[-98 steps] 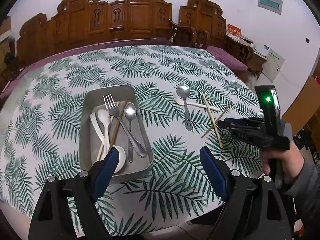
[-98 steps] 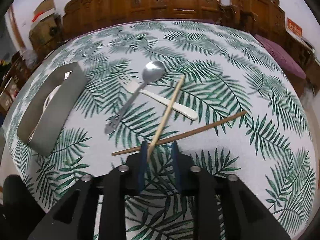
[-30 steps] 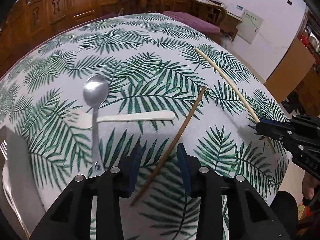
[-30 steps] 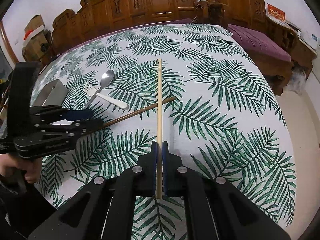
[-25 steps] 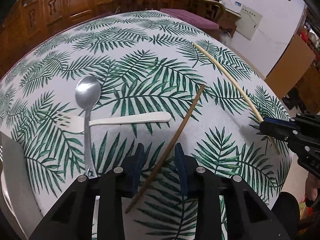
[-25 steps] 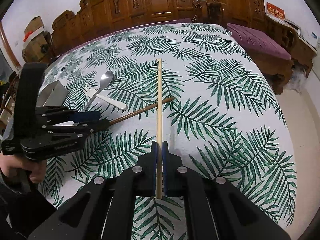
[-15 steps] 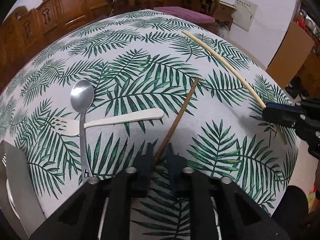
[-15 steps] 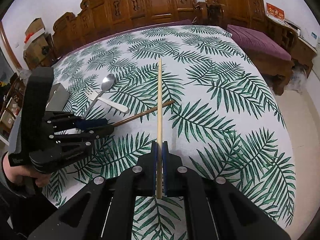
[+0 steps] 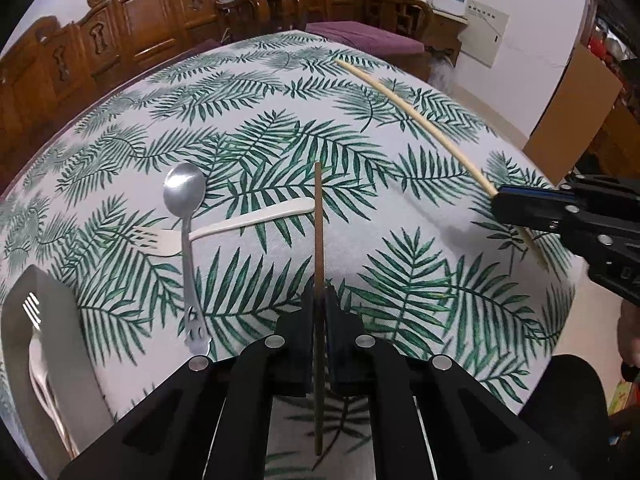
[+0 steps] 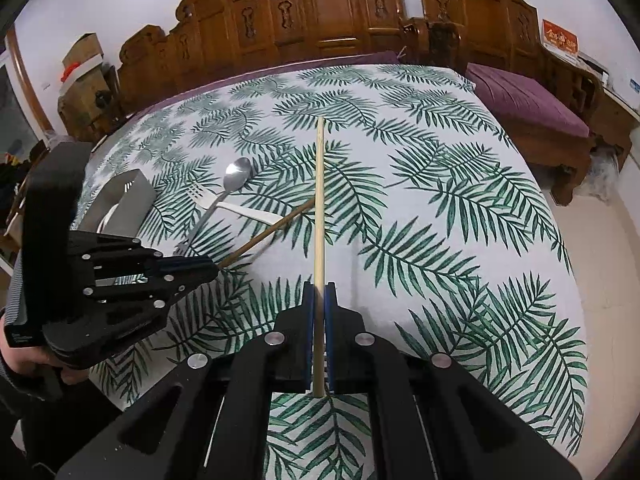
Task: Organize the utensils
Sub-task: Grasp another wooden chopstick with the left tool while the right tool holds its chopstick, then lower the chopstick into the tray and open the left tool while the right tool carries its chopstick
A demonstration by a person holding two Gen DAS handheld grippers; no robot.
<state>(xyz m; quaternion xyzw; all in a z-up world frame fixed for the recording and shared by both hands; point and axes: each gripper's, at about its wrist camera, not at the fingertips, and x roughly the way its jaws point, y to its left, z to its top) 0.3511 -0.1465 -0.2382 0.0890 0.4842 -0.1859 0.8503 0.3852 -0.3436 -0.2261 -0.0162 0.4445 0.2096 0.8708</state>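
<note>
My left gripper (image 9: 319, 300) is shut on a dark brown chopstick (image 9: 318, 216) that points away over the leaf-print tablecloth; it also shows in the right wrist view (image 10: 266, 236). My right gripper (image 10: 319, 292) is shut on a pale chopstick (image 10: 319, 200), held above the table; it also shows in the left wrist view (image 9: 416, 120). A metal spoon (image 9: 185, 204) lies across a white plastic fork (image 9: 240, 226) on the cloth. The grey metal tray (image 9: 56, 344) at the left holds a fork and other utensils.
Carved wooden chairs (image 10: 332, 12) line the far side of the round table. A purple cushioned bench (image 10: 528, 108) stands at the right. A cardboard box (image 9: 572, 116) stands on the floor beyond the table's right edge.
My left gripper has closed on the dark brown chopstick and swung it to point straight ahead. My right gripper keeps holding the pale chopstick, hardly moved.
</note>
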